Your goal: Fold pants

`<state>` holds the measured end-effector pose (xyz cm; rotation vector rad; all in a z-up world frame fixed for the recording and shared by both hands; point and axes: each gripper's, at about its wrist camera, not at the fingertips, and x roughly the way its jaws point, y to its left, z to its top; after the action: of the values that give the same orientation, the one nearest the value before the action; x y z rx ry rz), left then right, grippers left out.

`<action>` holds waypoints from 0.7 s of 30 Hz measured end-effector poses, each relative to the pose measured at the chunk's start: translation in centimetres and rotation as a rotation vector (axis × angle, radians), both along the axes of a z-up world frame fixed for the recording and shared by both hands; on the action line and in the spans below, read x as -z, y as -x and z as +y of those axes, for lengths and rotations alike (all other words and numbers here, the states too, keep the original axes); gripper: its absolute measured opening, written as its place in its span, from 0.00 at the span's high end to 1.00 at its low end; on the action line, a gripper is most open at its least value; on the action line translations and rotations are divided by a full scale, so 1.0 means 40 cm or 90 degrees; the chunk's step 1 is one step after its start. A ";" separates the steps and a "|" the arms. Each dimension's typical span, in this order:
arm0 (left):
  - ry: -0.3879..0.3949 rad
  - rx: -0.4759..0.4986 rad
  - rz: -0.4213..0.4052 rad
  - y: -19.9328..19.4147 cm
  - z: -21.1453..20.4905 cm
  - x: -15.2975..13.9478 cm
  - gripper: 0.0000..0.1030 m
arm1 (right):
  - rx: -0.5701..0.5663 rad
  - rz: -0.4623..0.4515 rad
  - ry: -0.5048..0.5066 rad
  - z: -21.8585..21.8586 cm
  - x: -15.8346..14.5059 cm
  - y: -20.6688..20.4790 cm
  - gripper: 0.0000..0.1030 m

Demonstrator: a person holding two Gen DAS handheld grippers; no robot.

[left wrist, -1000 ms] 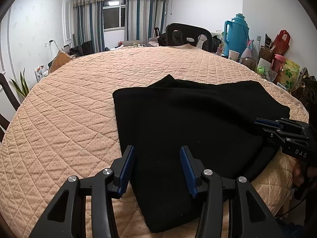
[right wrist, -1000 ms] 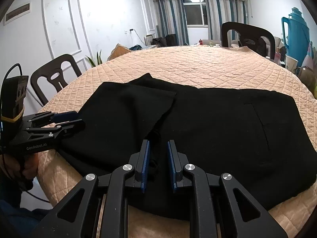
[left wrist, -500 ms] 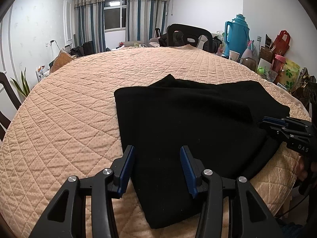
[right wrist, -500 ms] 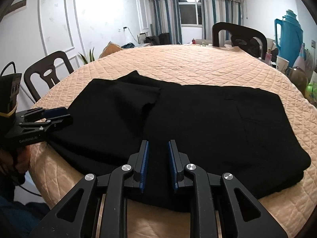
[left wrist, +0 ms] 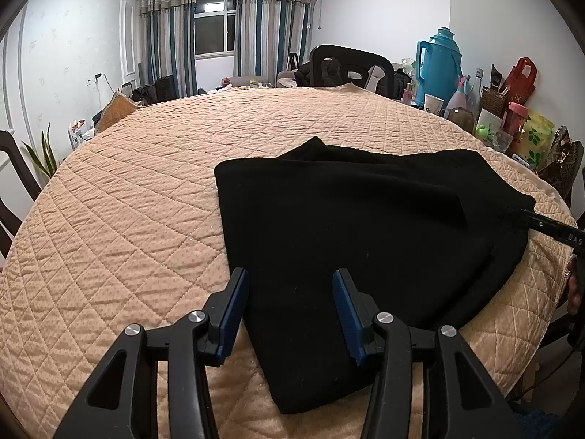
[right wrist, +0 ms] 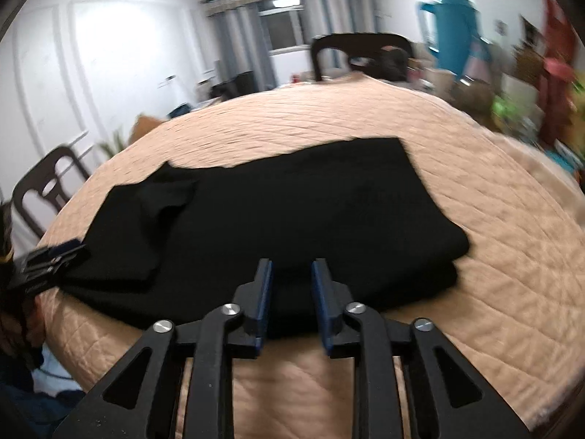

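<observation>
Black pants (left wrist: 351, 226) lie folded flat on a round table with a peach quilted cover (left wrist: 146, 190). My left gripper (left wrist: 290, 278) is open and empty, hovering over the near edge of the pants. In the blurred right wrist view the pants (right wrist: 292, 201) lie across the table's near side. My right gripper (right wrist: 292, 269) is open a little, empty, just above their near edge. The right gripper also shows at the right edge of the left wrist view (left wrist: 555, 228), and the left gripper at the left edge of the right wrist view (right wrist: 51, 261).
A blue thermos (left wrist: 440, 66), cups, bottles and bags crowd the table's far right. Dark chairs stand behind the table (left wrist: 351, 66) and at the left (right wrist: 47, 186). The table's near edge drops off just under both grippers.
My right gripper has swung to the right and drawn back along the near edge, blurring its view, and its jaws have opened a little. The left gripper has barely moved.
</observation>
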<state>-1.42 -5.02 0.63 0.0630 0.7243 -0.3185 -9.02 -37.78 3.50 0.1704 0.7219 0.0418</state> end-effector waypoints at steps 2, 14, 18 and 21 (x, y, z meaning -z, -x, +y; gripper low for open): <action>0.009 -0.012 0.013 0.000 0.013 0.006 0.41 | 0.009 -0.003 -0.039 -0.025 -0.002 0.014 0.68; 0.046 -0.010 0.014 0.011 0.036 0.015 0.41 | 0.097 0.013 -0.141 -0.106 0.010 0.067 0.58; 0.050 -0.006 0.011 0.014 0.037 0.016 0.41 | 0.109 0.000 -0.180 -0.112 0.011 0.034 0.52; 0.051 -0.004 0.008 0.018 0.039 0.018 0.41 | 0.119 -0.011 -0.195 -0.115 0.009 0.024 0.48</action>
<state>-2.13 -3.46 -0.09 -0.0167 0.7228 -0.3408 -9.99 -42.40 3.14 0.5296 0.6765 -0.0246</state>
